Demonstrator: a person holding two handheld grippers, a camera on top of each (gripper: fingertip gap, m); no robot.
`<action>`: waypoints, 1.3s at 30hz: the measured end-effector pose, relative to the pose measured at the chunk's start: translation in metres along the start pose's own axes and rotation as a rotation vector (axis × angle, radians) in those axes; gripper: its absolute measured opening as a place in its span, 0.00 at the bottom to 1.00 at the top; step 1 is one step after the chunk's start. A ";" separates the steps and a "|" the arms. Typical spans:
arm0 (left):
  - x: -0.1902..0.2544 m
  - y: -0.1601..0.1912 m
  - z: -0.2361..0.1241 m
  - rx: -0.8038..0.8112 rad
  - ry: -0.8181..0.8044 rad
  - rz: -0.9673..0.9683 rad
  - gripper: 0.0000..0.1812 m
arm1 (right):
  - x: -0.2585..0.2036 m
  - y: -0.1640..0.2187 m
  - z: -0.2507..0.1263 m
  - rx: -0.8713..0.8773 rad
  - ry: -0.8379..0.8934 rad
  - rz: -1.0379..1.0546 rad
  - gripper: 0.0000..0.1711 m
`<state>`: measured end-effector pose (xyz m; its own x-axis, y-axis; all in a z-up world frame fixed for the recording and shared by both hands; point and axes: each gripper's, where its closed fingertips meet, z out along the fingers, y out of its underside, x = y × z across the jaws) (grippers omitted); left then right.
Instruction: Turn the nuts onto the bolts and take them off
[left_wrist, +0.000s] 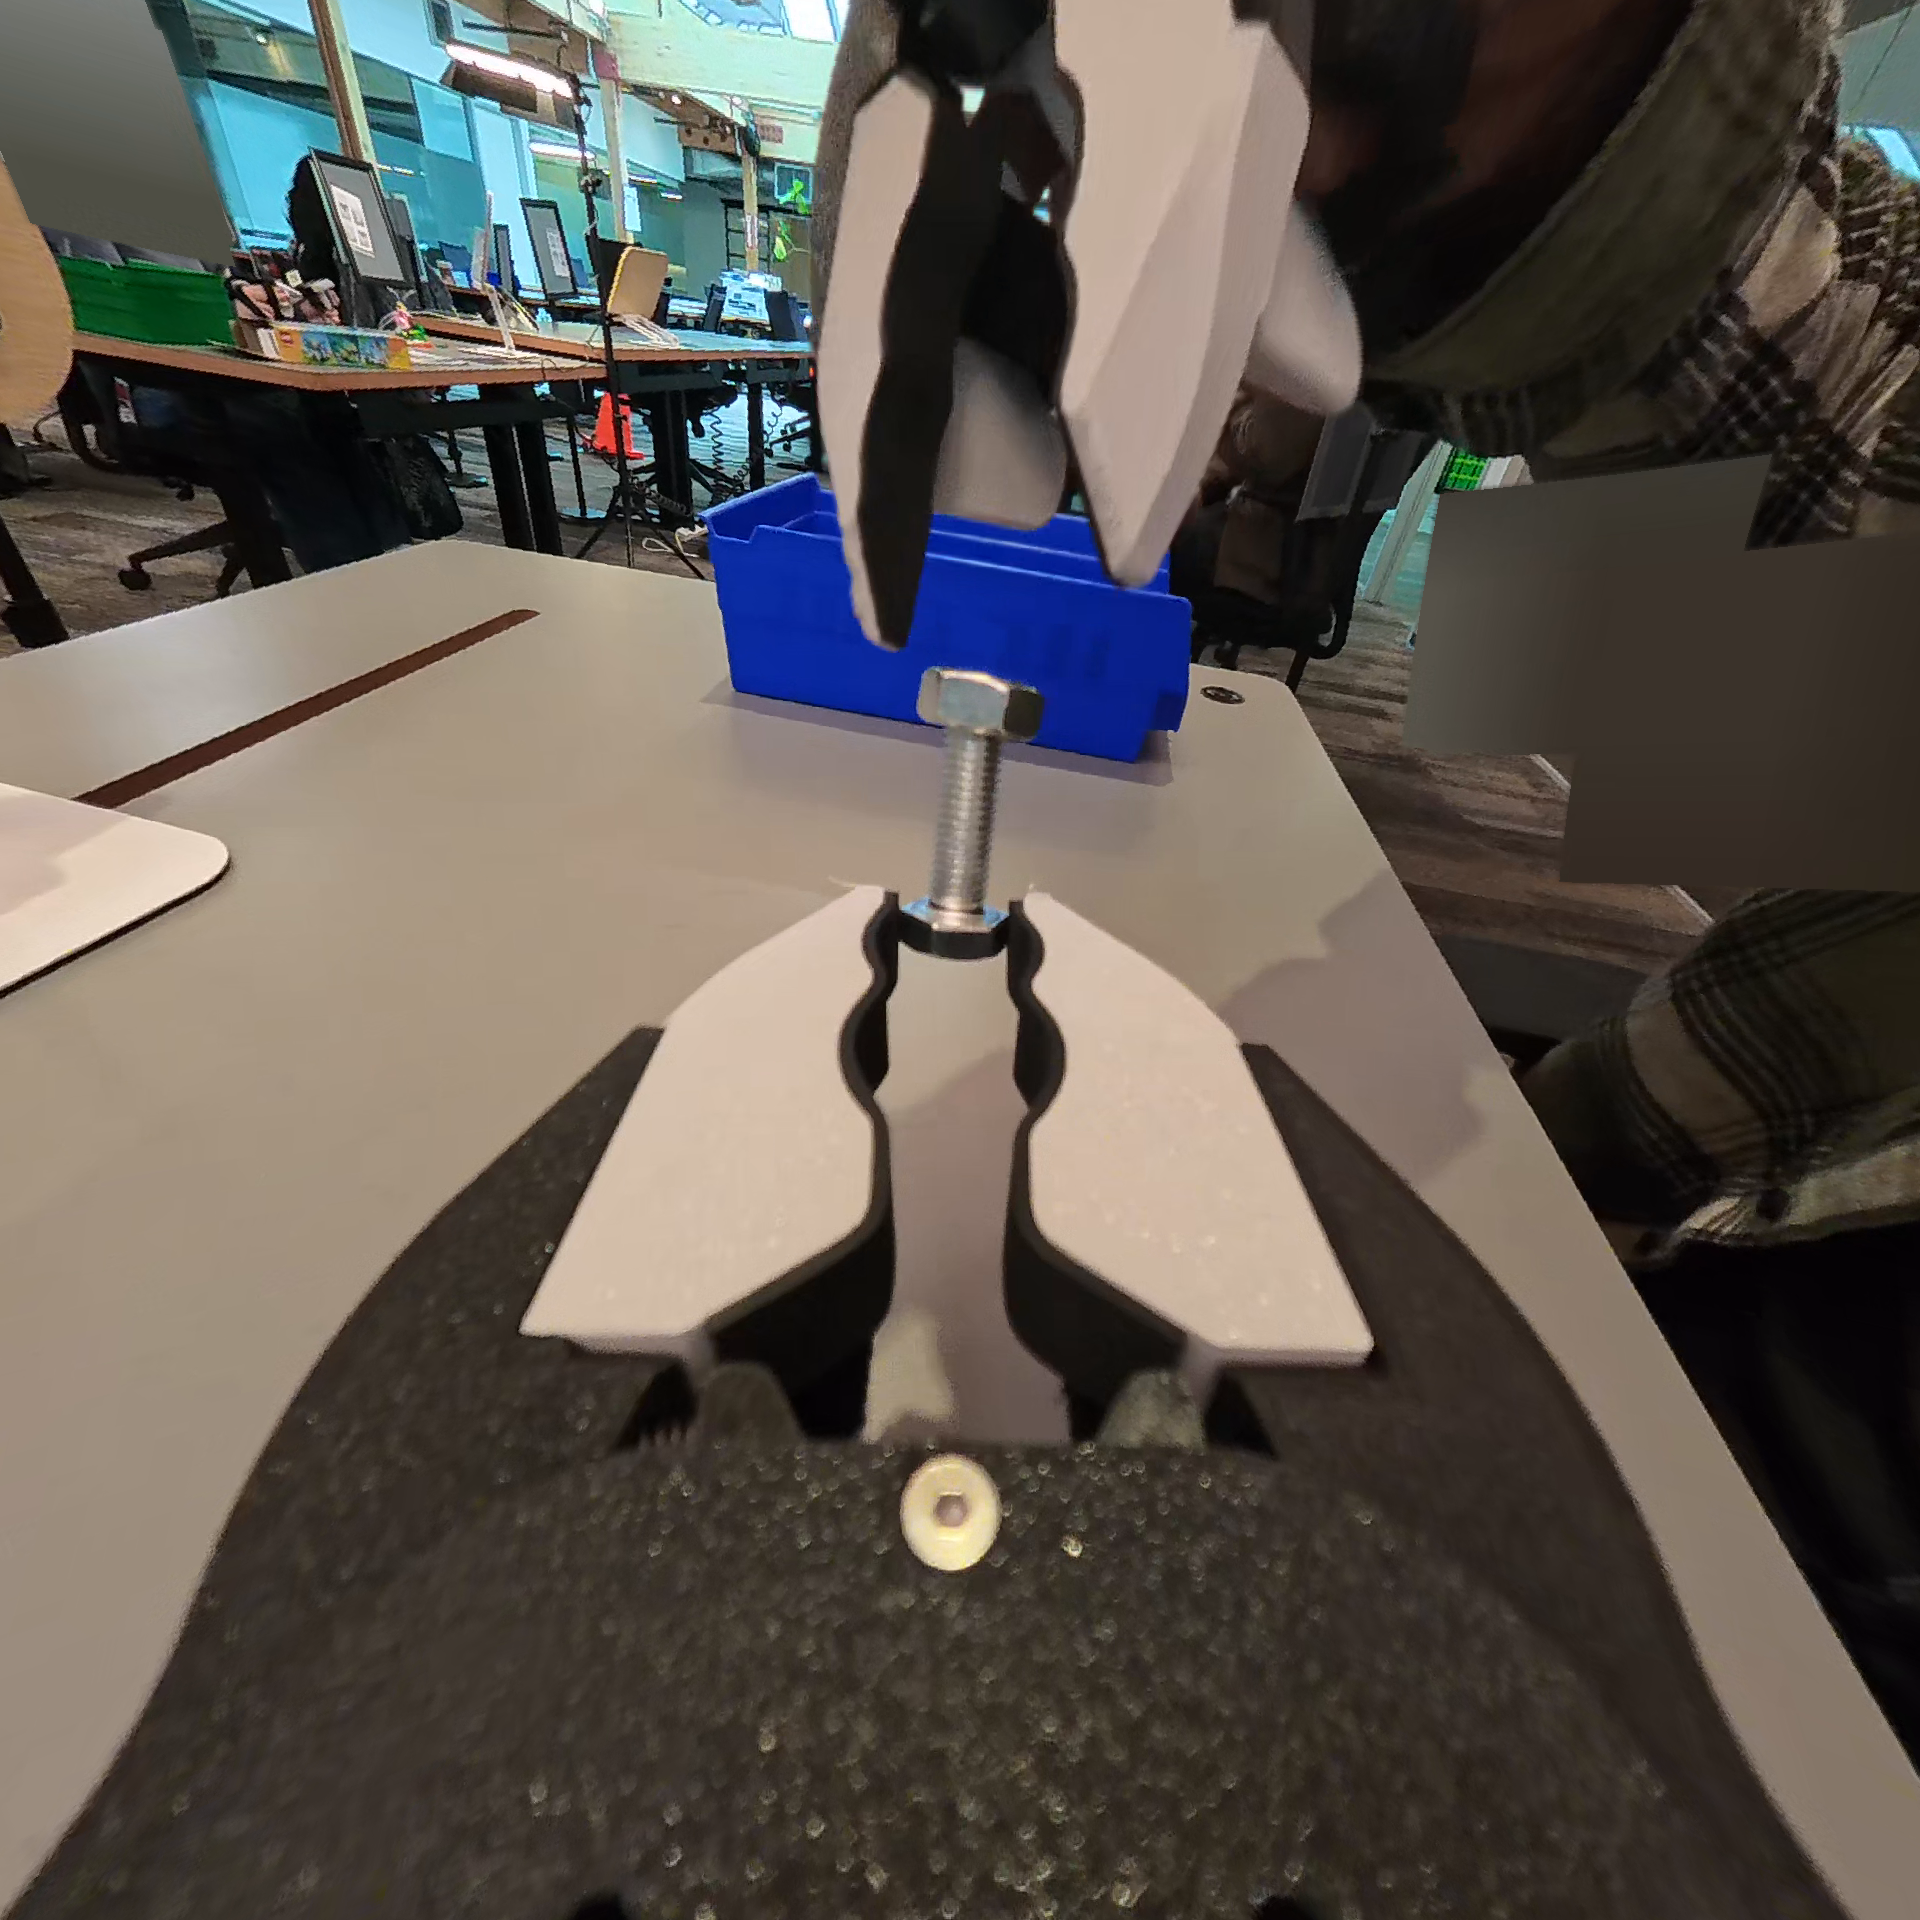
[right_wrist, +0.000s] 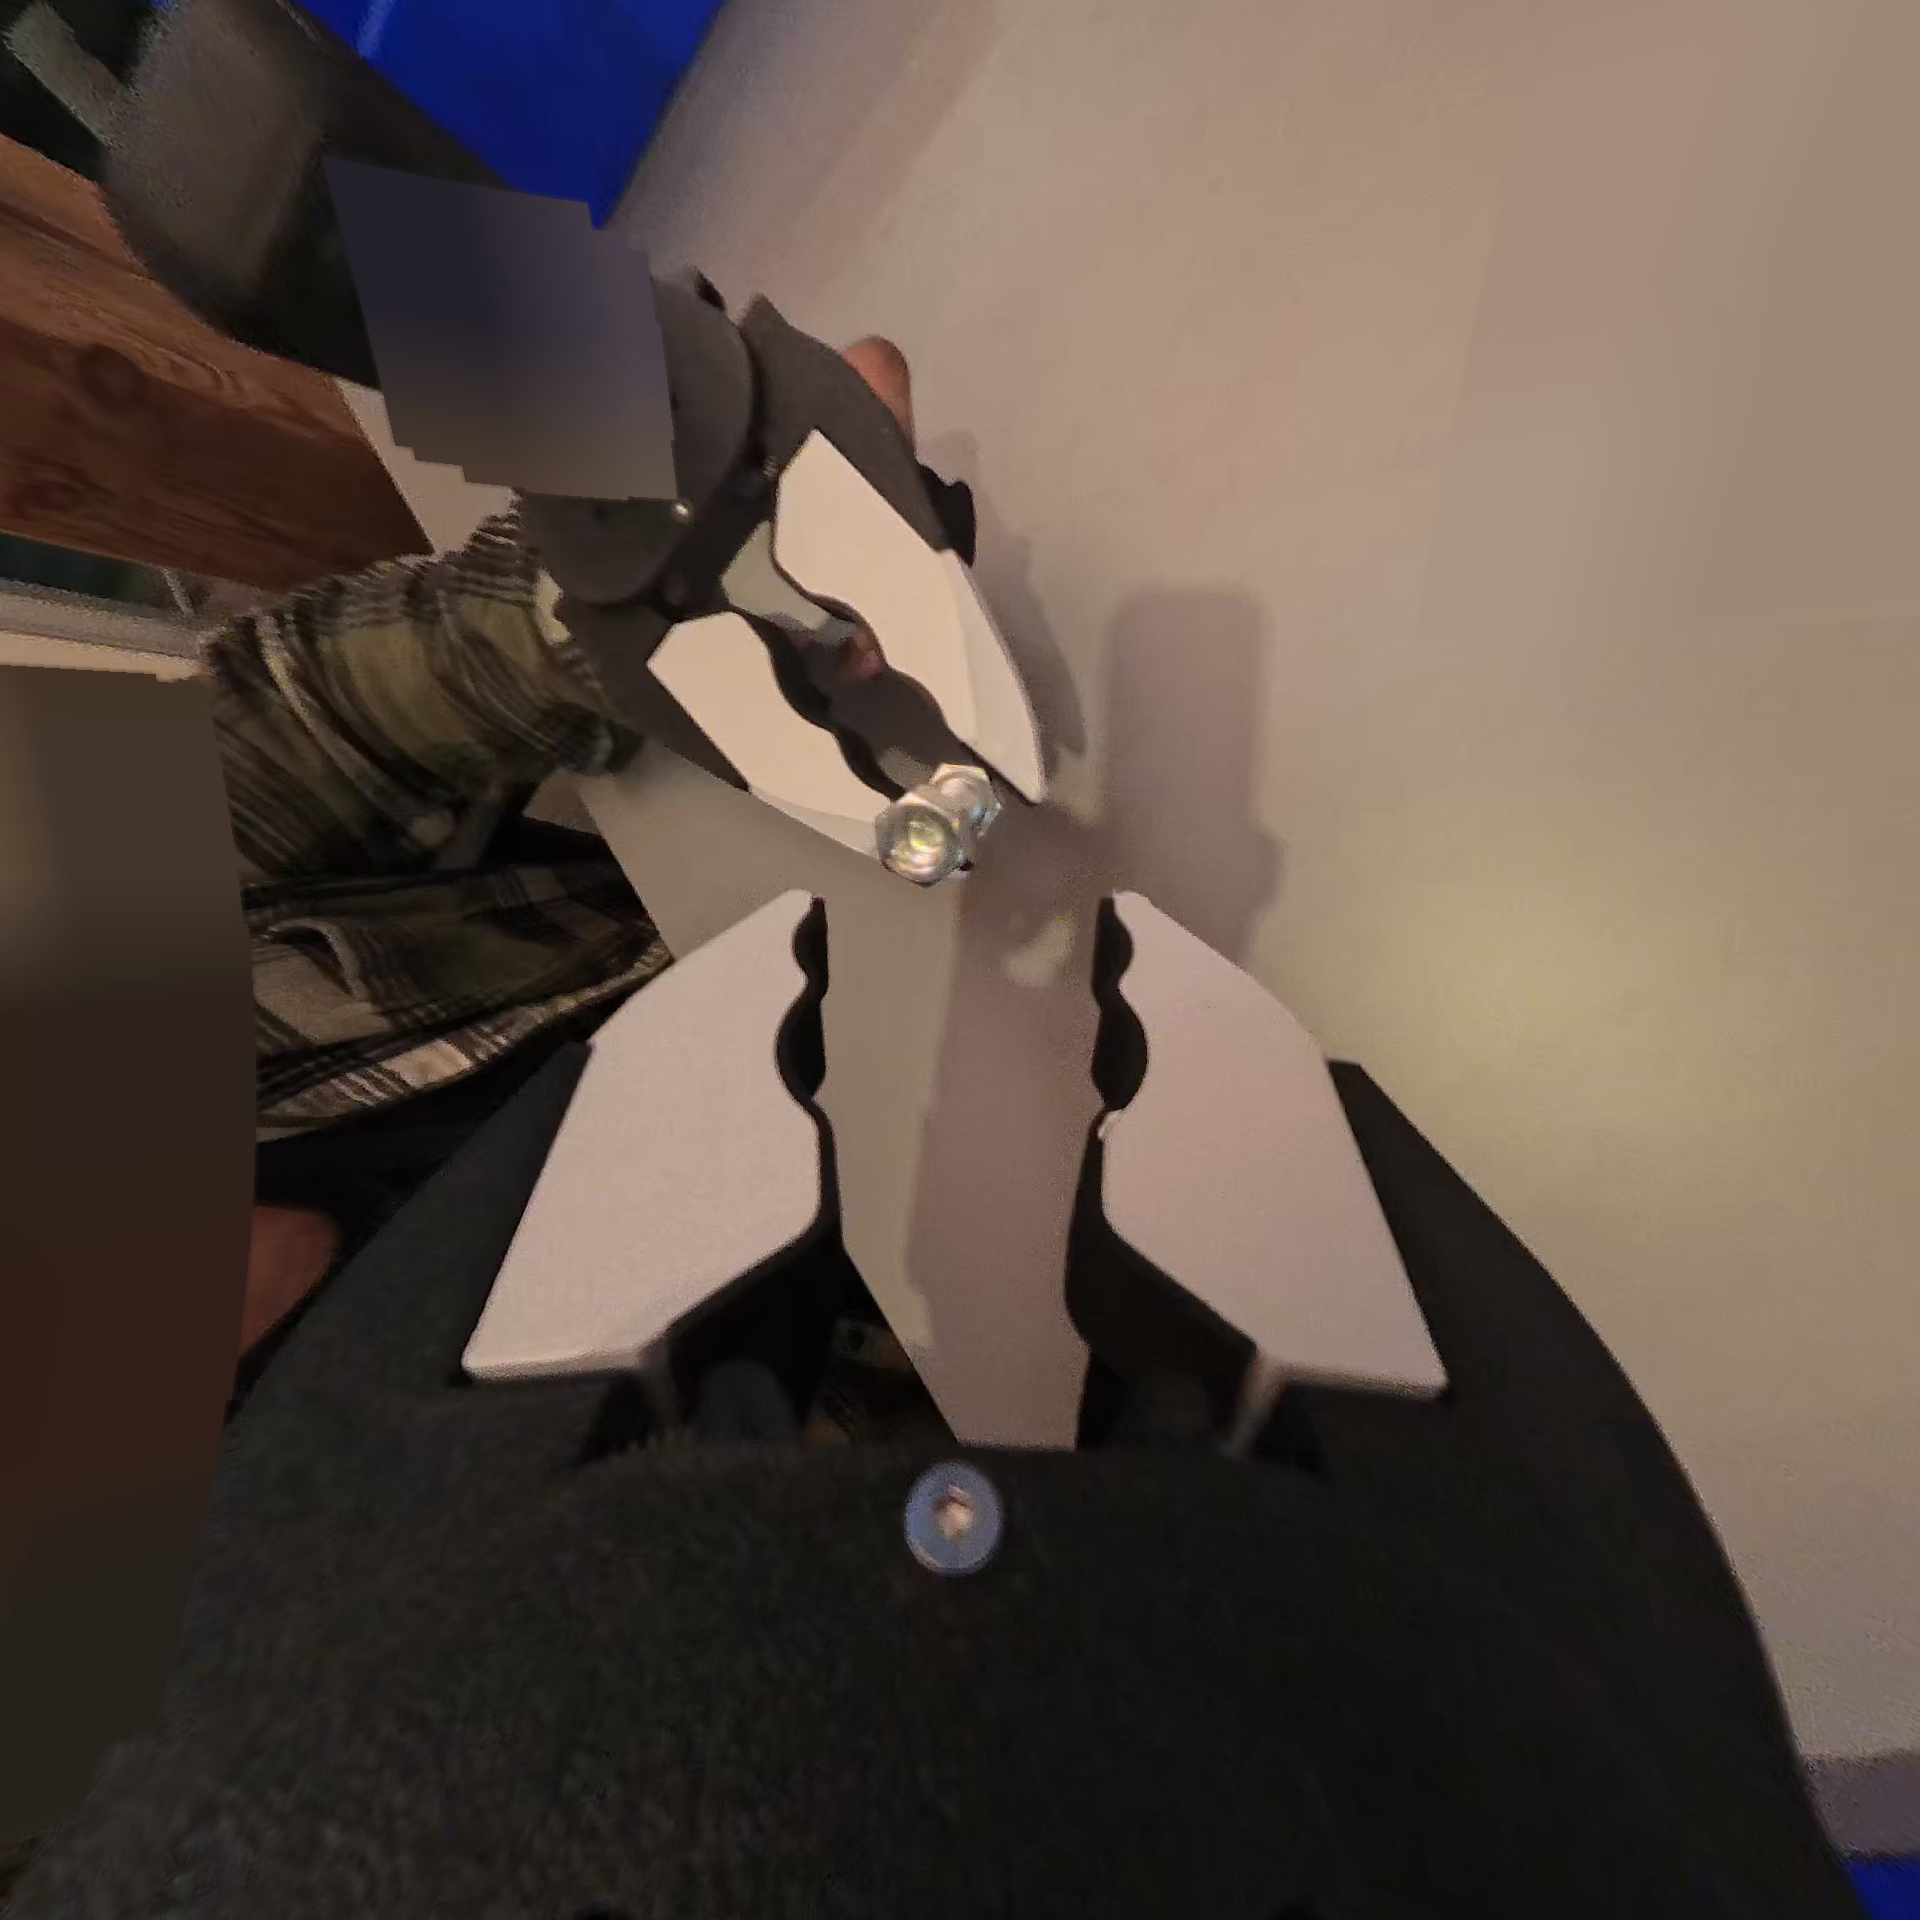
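In the left wrist view my left gripper (left_wrist: 954, 914) is shut on a silver hex nut (left_wrist: 952, 918) threaded on the low end of a bolt (left_wrist: 968, 821). The bolt stands upright above the grey table (left_wrist: 520, 883) with its hex head (left_wrist: 979, 704) on top. My right gripper (left_wrist: 1008, 603) hangs open just above the head, pointing down, not touching it. In the right wrist view my right gripper (right_wrist: 961, 914) is open and empty, and the bolt head (right_wrist: 916, 833) faces the camera just beyond its tips, with the nut (right_wrist: 971, 795) held in the left gripper's fingers (right_wrist: 935, 644).
A blue plastic bin (left_wrist: 1039, 644) stands on the table behind the bolt. A white pad (left_wrist: 83, 883) lies at the left edge. The table's right edge is close, with a person's plaid sleeve (left_wrist: 1766, 1091) beside it. Office desks and chairs stand far behind. The left gripper's tips are roughly 5 cm from the right gripper's.
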<state>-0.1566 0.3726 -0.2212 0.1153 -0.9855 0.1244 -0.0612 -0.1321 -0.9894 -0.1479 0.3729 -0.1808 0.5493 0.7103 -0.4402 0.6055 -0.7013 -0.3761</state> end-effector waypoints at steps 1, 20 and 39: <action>0.000 0.000 0.000 0.000 -0.002 0.001 0.11 | 0.001 0.001 0.003 -0.013 0.007 0.001 0.29; -0.001 0.002 0.001 -0.014 -0.012 0.002 0.11 | -0.003 -0.002 0.022 -0.118 0.051 -0.114 0.11; 0.029 -0.009 0.001 0.046 0.126 0.093 0.10 | -0.027 0.021 0.009 -0.294 -0.249 -0.634 0.11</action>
<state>-0.1517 0.3452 -0.2092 -0.0141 -0.9992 0.0374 -0.0201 -0.0371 -0.9991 -0.1555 0.3380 -0.1844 -0.0827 0.9145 -0.3961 0.9117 -0.0911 -0.4007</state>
